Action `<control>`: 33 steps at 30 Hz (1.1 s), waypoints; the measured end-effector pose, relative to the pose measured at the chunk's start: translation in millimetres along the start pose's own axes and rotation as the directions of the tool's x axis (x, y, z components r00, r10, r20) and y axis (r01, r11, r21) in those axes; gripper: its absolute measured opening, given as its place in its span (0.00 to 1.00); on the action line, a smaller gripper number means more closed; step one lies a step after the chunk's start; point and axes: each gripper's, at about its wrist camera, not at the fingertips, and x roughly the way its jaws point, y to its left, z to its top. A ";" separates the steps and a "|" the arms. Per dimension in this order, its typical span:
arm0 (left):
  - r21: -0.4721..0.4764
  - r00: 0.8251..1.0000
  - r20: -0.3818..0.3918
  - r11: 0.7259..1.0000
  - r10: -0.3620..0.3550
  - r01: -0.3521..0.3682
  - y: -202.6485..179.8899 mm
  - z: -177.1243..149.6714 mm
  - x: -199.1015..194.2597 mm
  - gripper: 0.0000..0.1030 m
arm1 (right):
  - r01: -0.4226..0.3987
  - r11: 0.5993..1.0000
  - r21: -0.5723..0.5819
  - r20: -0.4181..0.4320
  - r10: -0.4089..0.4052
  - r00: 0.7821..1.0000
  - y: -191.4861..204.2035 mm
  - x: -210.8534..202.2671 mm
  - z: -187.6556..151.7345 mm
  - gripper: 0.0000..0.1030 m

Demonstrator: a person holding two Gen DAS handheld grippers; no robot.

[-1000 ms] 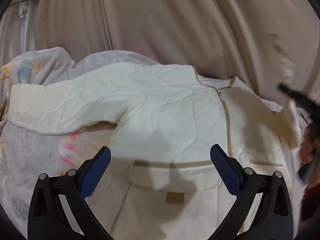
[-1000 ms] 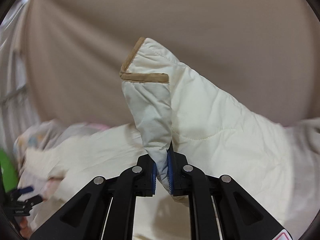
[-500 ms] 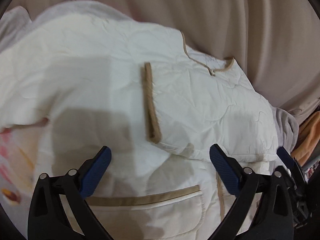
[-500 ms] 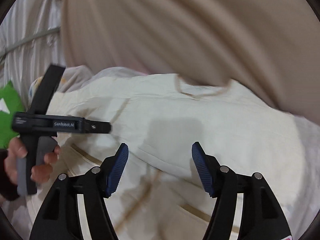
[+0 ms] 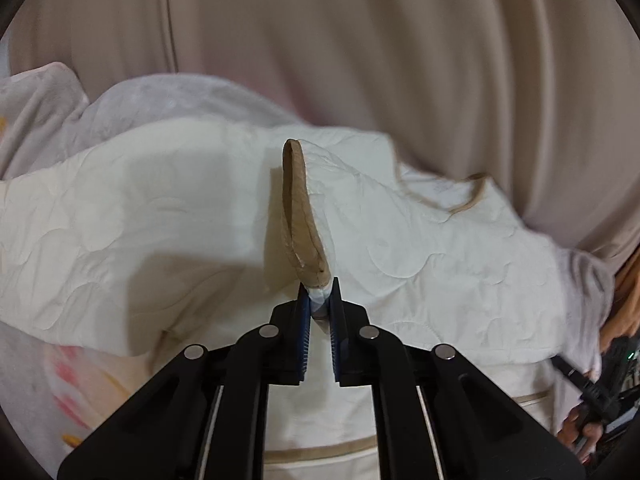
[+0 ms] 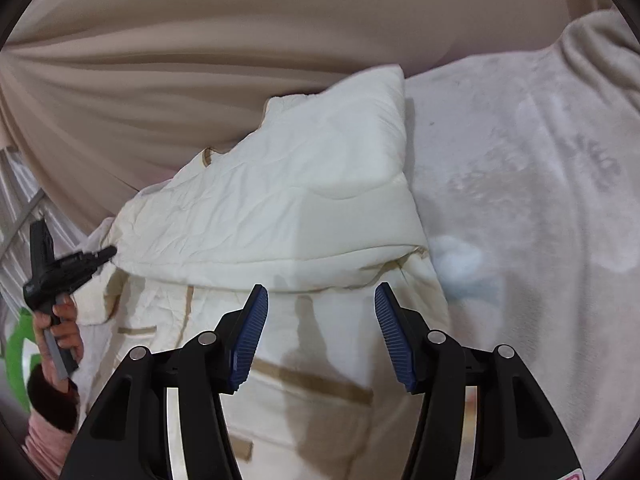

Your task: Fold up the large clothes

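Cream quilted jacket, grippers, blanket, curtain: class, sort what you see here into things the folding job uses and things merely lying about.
In use:
- cream quilted jacket
- tan-edged cuff, pinched and lifted
- left gripper, shut on that cuff
- right gripper, open above the jacket

Lying about:
- pale fleece blanket beneath
- beige curtain behind
- green object at the edge

Jacket (image 6: 280, 200) lies on the blanket (image 6: 520, 184); curtain (image 6: 200, 60) hangs behind.

Your left gripper (image 5: 319, 294) hides the sleeve (image 5: 316, 224) end it pinches. In the right wrist view your jacket (image 6: 280, 208) runs off the bottom edge behind the right gripper (image 6: 318, 334). Your curtain (image 5: 360, 48) and blanket (image 6: 540, 184) are blurred.
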 end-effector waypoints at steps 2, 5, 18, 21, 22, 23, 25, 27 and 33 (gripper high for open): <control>-0.002 0.999 -0.040 1.000 0.020 -0.020 7.0 -8.4 16.0 0.08 | -0.004 0.999 0.032 0.025 0.004 1.000 0.5 4.7 10.6 0.50; -0.002 0.998 -0.056 1.000 0.025 -0.025 11.4 -20.9 27.5 0.08 | -0.052 0.997 0.061 0.127 0.044 0.991 4.6 -11.0 18.5 0.10; 0.134 0.995 -0.015 0.986 0.100 -0.097 -9.9 -45.2 42.5 0.11 | 0.193 0.979 -0.062 0.110 -0.185 0.977 31.6 -34.2 17.6 0.15; 0.142 0.993 0.005 0.983 0.118 -0.118 -12.1 -48.4 42.0 0.11 | 0.244 0.963 -0.114 0.183 -0.221 0.958 55.7 -49.3 27.2 0.17; 0.149 0.992 0.011 0.981 0.128 -0.128 -13.5 -48.6 41.3 0.11 | 0.273 0.951 -0.148 0.208 -0.240 0.948 70.5 -46.9 31.5 0.19; 0.158 0.990 0.016 0.977 0.139 -0.140 -15.0 -48.1 40.5 0.11 | 0.297 0.939 -0.176 0.222 -0.256 0.941 81.0 -39.7 35.7 0.22; 0.165 0.989 0.022 0.975 0.147 -0.148 -15.9 -49.1 39.7 0.12 | 0.346 0.916 -0.201 0.219 -0.302 0.928 90.8 -18.7 41.3 0.22; 0.160 0.990 0.023 0.977 0.140 -0.142 -13.5 -50.8 37.5 0.13 | 0.394 0.900 -0.184 0.161 -0.368 0.916 85.8 2.6 44.3 0.22; 0.164 0.991 0.026 0.978 0.129 -0.132 -13.1 -51.4 38.6 0.16 | 0.491 0.860 -0.139 0.030 -0.492 0.870 14.1 4.5 10.1 0.20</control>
